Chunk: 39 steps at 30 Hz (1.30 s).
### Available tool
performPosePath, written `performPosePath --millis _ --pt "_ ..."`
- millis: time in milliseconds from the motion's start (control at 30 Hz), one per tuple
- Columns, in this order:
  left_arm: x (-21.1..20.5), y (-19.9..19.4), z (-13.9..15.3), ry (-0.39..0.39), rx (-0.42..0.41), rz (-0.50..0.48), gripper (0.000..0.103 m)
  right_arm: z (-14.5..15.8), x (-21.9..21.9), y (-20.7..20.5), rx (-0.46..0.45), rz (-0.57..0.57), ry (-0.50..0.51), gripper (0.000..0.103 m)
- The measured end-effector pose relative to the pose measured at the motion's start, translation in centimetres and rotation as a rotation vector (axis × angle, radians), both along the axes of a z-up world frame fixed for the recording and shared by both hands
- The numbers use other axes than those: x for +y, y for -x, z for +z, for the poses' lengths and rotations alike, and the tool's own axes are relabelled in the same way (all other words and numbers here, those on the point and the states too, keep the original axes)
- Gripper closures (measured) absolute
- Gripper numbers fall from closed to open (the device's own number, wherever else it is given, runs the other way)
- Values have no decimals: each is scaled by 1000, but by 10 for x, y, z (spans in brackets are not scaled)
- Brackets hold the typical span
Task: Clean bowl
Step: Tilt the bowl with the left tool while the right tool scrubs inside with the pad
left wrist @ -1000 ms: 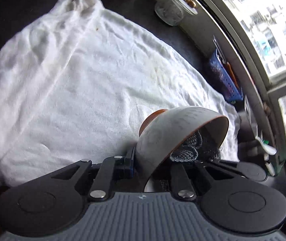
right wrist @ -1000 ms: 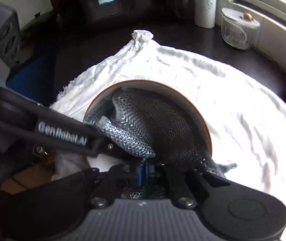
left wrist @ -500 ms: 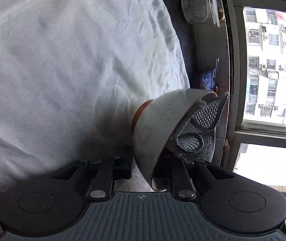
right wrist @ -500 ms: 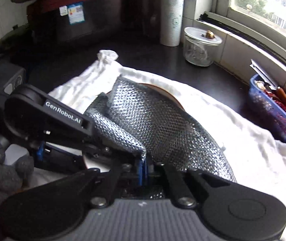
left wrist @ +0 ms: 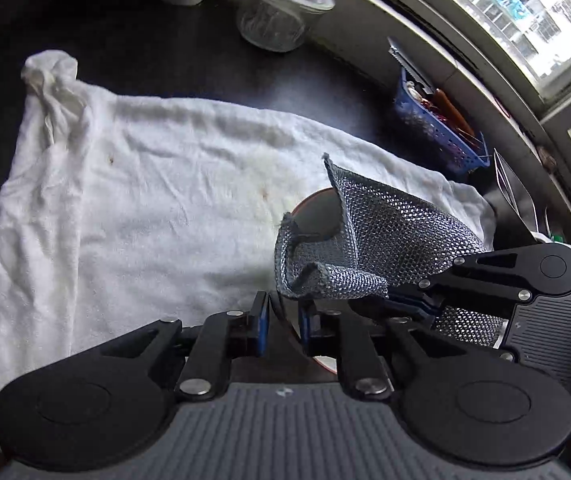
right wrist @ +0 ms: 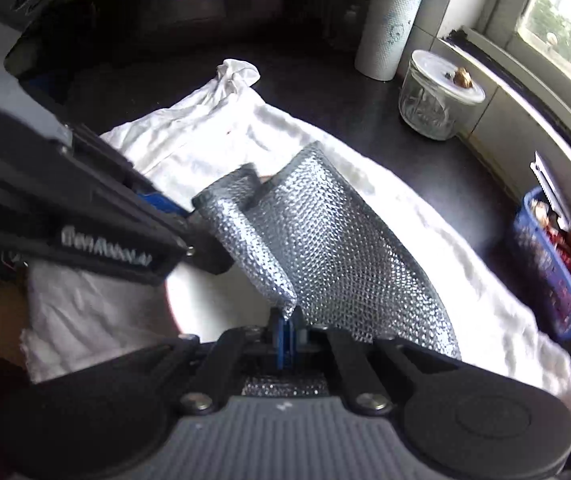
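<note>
My left gripper [left wrist: 283,322] is shut on the near rim of the bowl [left wrist: 317,216], which has a brown rim and a pale inside [right wrist: 213,304]. The bowl sits low over the white towel [left wrist: 145,208]. My right gripper [right wrist: 285,330] is shut on a silver mesh scrubbing cloth [right wrist: 325,248]. The cloth [left wrist: 365,236] drapes over and into the bowl and hides most of it. The right gripper [left wrist: 409,300] comes in from the right in the left wrist view. The left gripper [right wrist: 189,220] reaches in from the left in the right wrist view.
The towel [right wrist: 425,240] covers a dark counter [left wrist: 165,48]. At the back stand a glass jar with a lid [left wrist: 277,12] and a paper towel roll [right wrist: 389,24]. A blue basket of utensils [left wrist: 437,128] sits by the window sill on the right.
The bowl has tipped from on its side to open side up. The mesh cloth has come up out of the bowl and now lies across its top.
</note>
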<state>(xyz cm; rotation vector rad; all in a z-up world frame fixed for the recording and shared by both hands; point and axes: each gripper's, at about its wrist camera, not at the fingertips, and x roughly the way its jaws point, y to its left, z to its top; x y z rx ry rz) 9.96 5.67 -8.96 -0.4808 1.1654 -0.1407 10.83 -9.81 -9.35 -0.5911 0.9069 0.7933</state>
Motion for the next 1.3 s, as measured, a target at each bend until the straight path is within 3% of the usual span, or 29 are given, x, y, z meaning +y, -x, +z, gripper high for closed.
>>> performPosePath --millis 100,233,333,433,467,533,700,900,967,1067,1200,1300 --pt "8 -2 -11 91 86 80 90 -3 6 -17 45 18 21 100" --pt "22 12 -28 277 200 308 90 -9 7 -26 121 -2 21 100" --pt "26 25 -43 423 320 457 90 -7 -1 -32 228 -91 -78 100" --pt "19 27 -44 435 352 460 90 -9 -3 -33 305 -134 -138 100" --pt "17 25 -42 410 334 428 90 -11 -3 -32 318 -145 -143 100" --pt "9 15 -30 289 252 292 90 -13 -6 -31 330 -157 -154 101" --pt "-31 -8 17 -214 -31 -93 87 -1 -4 -20 185 -96 -71 100" --pt "-56 -25 18 -401 -120 -484 88 7 -1 -18 19 7 68 100" --pt "-62 -25 17 -441 -142 -562 91 4 -1 -17 -8 44 107 100" --pt "-53 -25 16 -368 -102 -486 94 0 0 -19 11 67 112 100" --pt "-18 -21 8 -95 74 -147 95 -8 -3 -22 86 12 72 100" --pt "1 -10 -1 54 181 53 95 -9 -9 -27 160 -87 -13 100"
